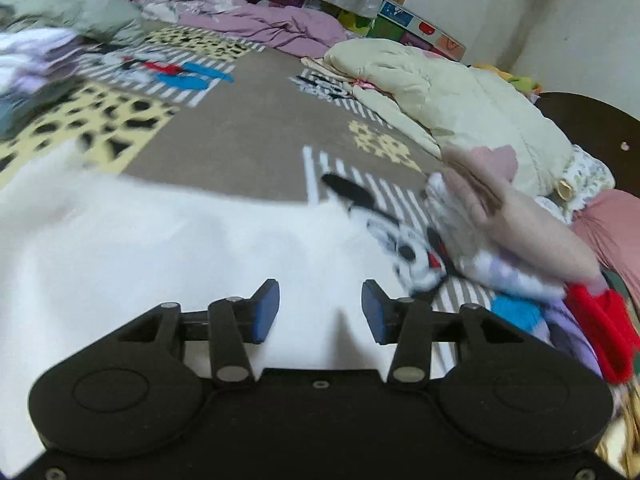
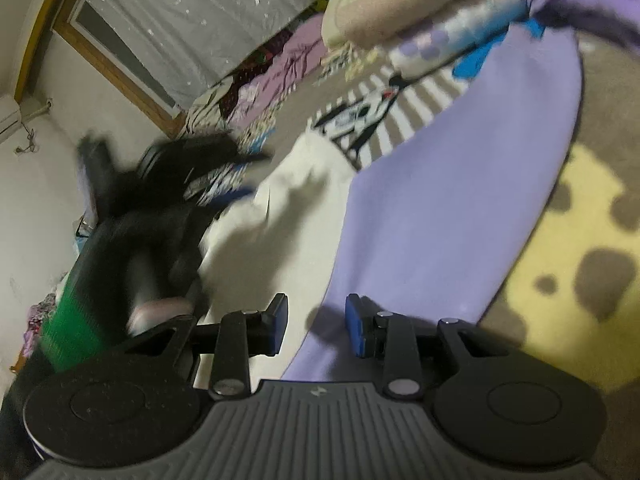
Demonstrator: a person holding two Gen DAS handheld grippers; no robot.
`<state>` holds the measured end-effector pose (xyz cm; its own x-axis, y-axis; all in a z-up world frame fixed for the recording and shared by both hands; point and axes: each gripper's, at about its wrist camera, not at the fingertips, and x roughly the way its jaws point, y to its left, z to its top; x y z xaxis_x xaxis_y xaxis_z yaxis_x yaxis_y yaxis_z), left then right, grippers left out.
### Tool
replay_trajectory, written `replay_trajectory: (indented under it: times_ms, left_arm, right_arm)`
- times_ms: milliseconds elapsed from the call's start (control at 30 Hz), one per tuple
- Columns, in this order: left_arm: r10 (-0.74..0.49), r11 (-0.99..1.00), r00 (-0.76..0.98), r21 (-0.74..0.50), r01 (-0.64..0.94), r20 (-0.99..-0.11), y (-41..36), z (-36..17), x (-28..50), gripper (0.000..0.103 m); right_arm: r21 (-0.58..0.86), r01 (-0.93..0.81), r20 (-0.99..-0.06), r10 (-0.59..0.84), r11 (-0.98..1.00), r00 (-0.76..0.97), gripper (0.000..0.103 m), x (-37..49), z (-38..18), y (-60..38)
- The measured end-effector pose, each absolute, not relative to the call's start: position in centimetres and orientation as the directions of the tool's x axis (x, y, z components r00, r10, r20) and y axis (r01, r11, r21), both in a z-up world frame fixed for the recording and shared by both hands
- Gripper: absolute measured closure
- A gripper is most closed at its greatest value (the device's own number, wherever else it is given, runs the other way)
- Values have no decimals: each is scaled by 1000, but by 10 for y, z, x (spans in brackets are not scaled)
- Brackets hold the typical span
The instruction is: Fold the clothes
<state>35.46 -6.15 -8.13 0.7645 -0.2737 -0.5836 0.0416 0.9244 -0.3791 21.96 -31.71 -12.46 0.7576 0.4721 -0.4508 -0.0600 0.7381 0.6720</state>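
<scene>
step: reset for next fold | left gripper: jaws apart, empty, above white garment on patterned bedspread | right gripper: jaws apart over the lavender garment edge, unpinched | tip: seat a hem deep between pads before lifting

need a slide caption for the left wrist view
Left claw open above a white garment spread on a patterned rug, folded clothes stacked to its right.
</scene>
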Motion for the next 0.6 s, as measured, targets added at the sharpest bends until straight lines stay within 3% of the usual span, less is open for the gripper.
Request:
replay_trajectory:
  times_ms: [100,333,433,600]
  left_arm:
    - [-267,931,765,-363,47,-586,-45,-76,308,57]
    - [-202,931,782,-364,-34,-590,4,-78,225,49]
    - [-248,933,769,-359,25,-589,-10,-68,218,48]
    - [-332,938,764,-280,205,-553,-82,-44,219,44]
  right_arm:
    - [637,-72,-422,425,767,801,65,210,-111,-326]
    - [566,51,-460,264,823,848,61,184,-106,-359]
    - [546,106,-490,215,831,845,49,172,-111,-370]
    - [594,150,-472,191,790,861,50,156,-119,-390]
